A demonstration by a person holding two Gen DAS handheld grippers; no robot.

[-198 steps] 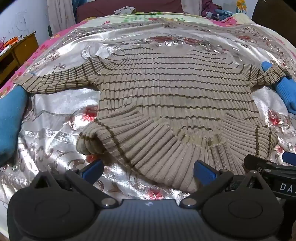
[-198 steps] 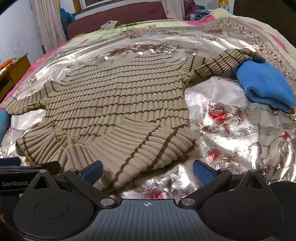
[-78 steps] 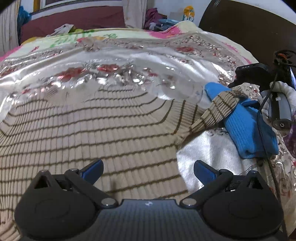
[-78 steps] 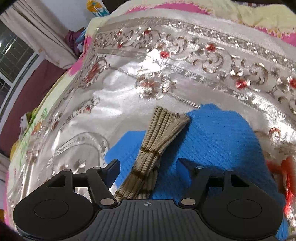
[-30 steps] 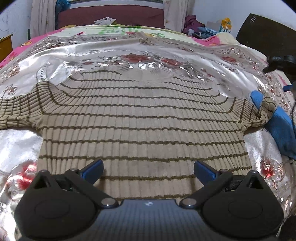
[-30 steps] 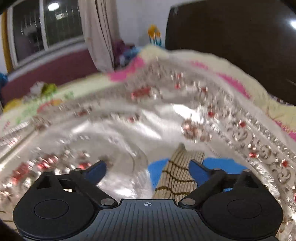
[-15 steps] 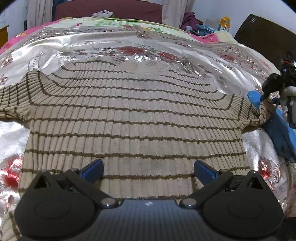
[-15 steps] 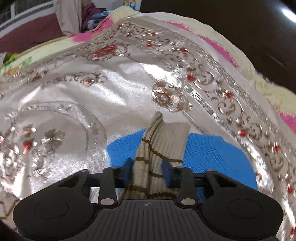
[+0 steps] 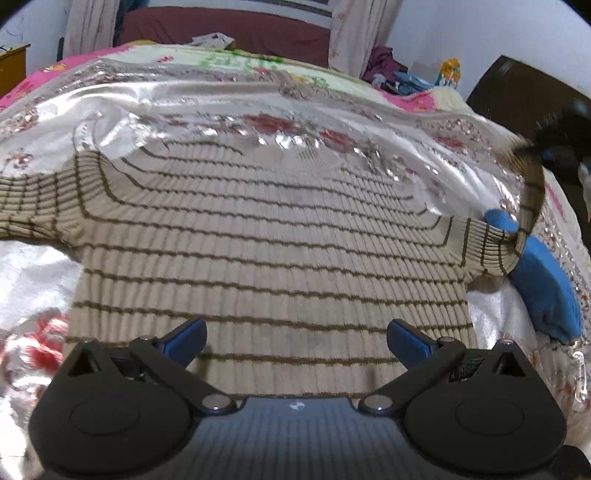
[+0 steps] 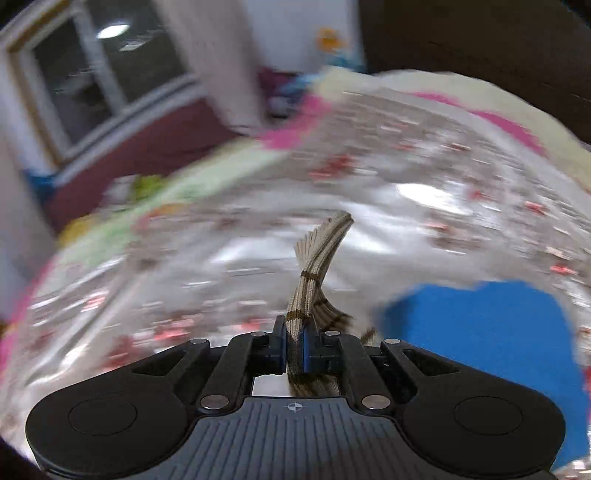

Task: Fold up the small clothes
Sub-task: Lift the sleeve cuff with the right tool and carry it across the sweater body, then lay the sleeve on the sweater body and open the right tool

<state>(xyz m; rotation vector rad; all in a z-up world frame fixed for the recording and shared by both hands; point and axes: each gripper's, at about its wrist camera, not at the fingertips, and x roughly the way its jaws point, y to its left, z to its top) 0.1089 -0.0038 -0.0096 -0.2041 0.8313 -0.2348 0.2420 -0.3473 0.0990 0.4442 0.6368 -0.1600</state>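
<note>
A beige ribbed sweater with thin brown stripes lies flat on the shiny floral bedspread. My left gripper is open and empty, hovering over the sweater's lower body. Its left sleeve stretches off to the left. My right gripper is shut on the right sleeve's cuff, which sticks up beyond the fingers. In the left wrist view that sleeve is lifted off the bed at the far right.
A blue knit garment lies on the bedspread under the right sleeve; it also shows in the right wrist view. A dark headboard stands at the right. Curtains and a dark red sofa stand beyond the bed.
My right gripper has shut fully on the sleeve cuff and lifted it off the blue garment. The right wrist view is blurred with motion. My left gripper has shifted slightly over the sweater.
</note>
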